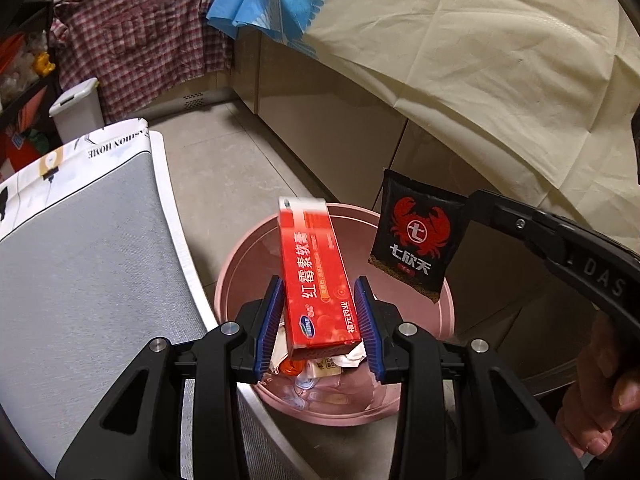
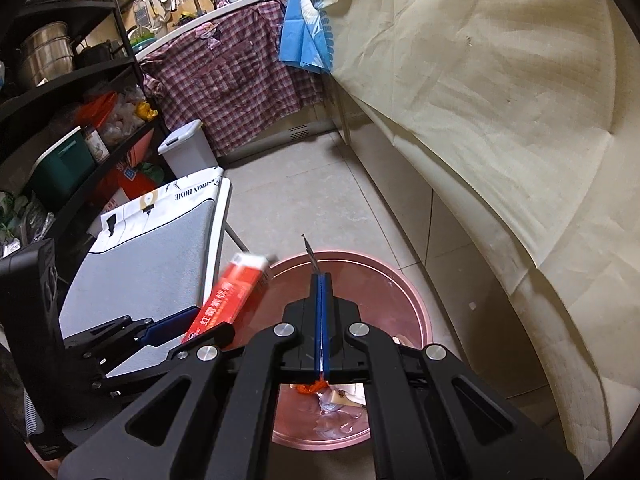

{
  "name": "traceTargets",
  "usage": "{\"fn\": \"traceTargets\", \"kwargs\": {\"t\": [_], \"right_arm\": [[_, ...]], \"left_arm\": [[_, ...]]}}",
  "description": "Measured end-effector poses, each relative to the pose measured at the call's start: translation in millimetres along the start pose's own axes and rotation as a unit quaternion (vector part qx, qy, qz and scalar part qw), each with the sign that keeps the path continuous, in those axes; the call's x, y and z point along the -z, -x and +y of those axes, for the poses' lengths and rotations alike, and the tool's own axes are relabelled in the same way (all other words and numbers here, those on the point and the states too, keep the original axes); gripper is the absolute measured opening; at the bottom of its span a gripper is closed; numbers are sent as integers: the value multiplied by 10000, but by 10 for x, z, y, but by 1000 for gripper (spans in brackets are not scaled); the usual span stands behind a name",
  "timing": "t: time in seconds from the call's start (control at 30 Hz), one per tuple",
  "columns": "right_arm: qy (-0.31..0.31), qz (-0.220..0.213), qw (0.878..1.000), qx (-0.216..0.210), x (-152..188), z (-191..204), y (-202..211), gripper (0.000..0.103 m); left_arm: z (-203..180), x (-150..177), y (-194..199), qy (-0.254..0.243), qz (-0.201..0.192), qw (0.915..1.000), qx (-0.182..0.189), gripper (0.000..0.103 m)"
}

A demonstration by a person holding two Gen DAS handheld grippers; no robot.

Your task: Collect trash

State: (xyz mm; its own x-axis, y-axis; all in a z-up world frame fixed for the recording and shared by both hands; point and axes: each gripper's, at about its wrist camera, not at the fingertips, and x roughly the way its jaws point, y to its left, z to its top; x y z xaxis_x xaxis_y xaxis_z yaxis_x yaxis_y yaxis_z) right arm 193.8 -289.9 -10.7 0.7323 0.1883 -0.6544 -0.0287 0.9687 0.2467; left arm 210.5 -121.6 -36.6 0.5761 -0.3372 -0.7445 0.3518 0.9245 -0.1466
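A red ointment box (image 1: 316, 248) sits tilted between the blue pads of my left gripper (image 1: 319, 282), which is shut on its lower part, above a pink bin (image 1: 248, 276). At the right, my right gripper (image 1: 472, 204) pinches the top corner of a black snack packet (image 1: 416, 240) with a red crab, which hangs over the bin's far rim. In the right wrist view my right gripper (image 2: 321, 280) is shut on that packet (image 2: 310, 254), seen edge-on above the bin (image 2: 392, 292). The left gripper (image 2: 192, 326) holds the red box (image 2: 236, 292) to its left. Crumpled wrappers (image 2: 336, 396) lie in the bin.
A grey padded seat with a white frame (image 1: 88, 248) stands left of the bin. A cream cloth (image 1: 480, 60) drapes over the cabinets on the right. A small white lidded bin (image 1: 78, 108), plaid cloth (image 2: 232, 80) and black shelves (image 2: 60, 80) are farther back. A hand (image 1: 600, 400) grips the right handle.
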Motion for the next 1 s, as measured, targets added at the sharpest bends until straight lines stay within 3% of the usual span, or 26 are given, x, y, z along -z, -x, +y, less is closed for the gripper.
{"fn": "traceTargets", "kwargs": {"t": [0.4,0.5,0.67,0.77,0.9,1.0], "right_arm": [[169,41,9996,225,9,44,-65,7],[210,-54,9994,280,20,53,-19,32],[327,-220,9986,361,46,113,114,51],[419,-359,9978,375,82,157,251,60],[617,-566,9957,405,158,266,476,83],[679,-720,9943,402,233,331,681,89]], "left_arm": [[54,51,23,54,74,10000,-14,40],[71,132,165,47,9,10000,-66,40],[100,279,501,61,-137,9997,-180,41],[119,388,745,63,-287,9993,-245,53],[124,536,1087,157,-457,9983,-324,62],[119,637,1299,238,-613,9969,-421,72]]}}
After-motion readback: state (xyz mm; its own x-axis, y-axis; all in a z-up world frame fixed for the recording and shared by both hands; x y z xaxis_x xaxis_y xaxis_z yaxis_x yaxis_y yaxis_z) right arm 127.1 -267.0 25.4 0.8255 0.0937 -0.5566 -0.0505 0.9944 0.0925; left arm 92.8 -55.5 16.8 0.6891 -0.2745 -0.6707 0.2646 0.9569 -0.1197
